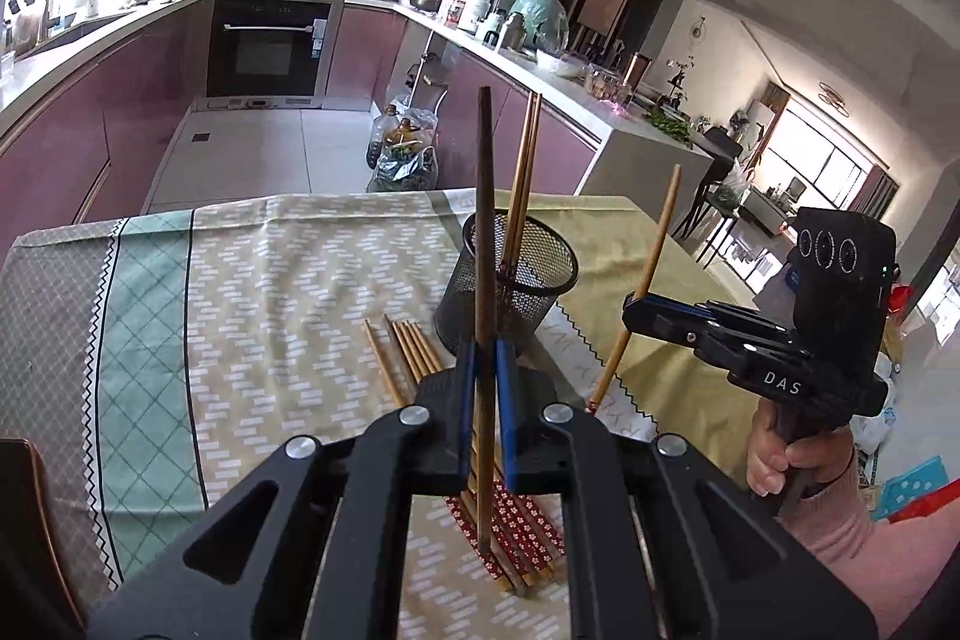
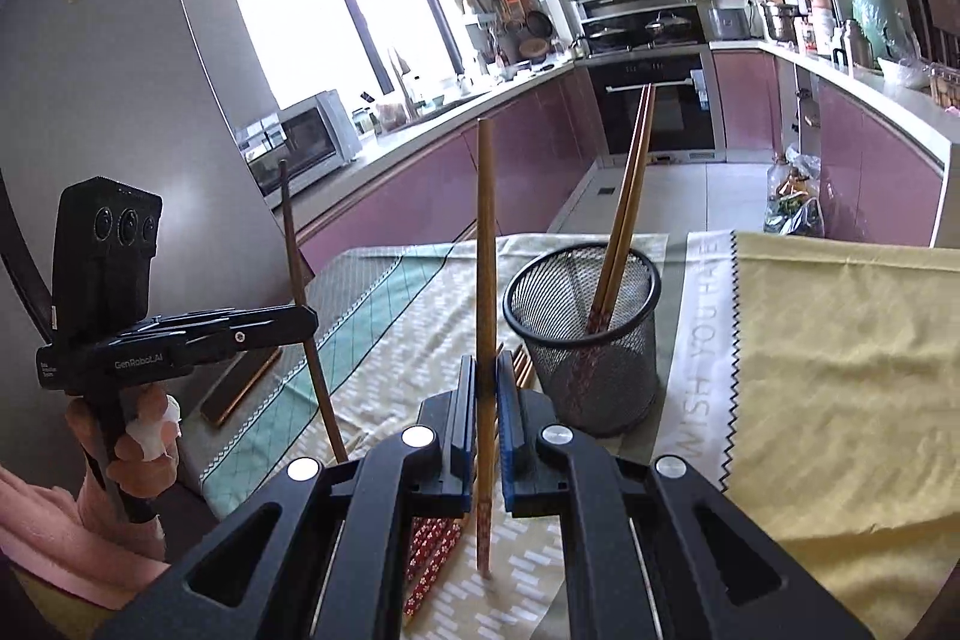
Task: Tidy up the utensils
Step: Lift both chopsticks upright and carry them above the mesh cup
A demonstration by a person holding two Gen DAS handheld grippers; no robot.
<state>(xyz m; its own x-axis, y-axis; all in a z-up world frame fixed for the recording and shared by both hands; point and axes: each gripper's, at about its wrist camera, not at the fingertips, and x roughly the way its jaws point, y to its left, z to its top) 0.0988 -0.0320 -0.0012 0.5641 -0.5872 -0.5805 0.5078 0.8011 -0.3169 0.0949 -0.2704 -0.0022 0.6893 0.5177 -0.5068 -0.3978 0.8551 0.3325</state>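
Left to right: left gripper (image 1: 486, 370), jaws clamped on one dark brown wooden chopstick (image 1: 485, 220) held upright; about six bamboo chopsticks with red patterned ends (image 1: 414, 349) lying on the patterned tablecloth (image 1: 270, 280); one black wire-mesh cup (image 1: 510, 286) holding two leaning chopsticks (image 1: 523, 172); right gripper (image 2: 487, 394), jaws clamped on one light bamboo chopstick (image 2: 486, 244).

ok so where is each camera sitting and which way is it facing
Left wrist view: on the left tool, aimed over the table at the oven; it grips a dark chopstick; right tool and hand show.
Right wrist view: on the right tool, facing window and stove; it grips a light chopstick; left tool and hand show.
Shared: mesh cup, both chopsticks.
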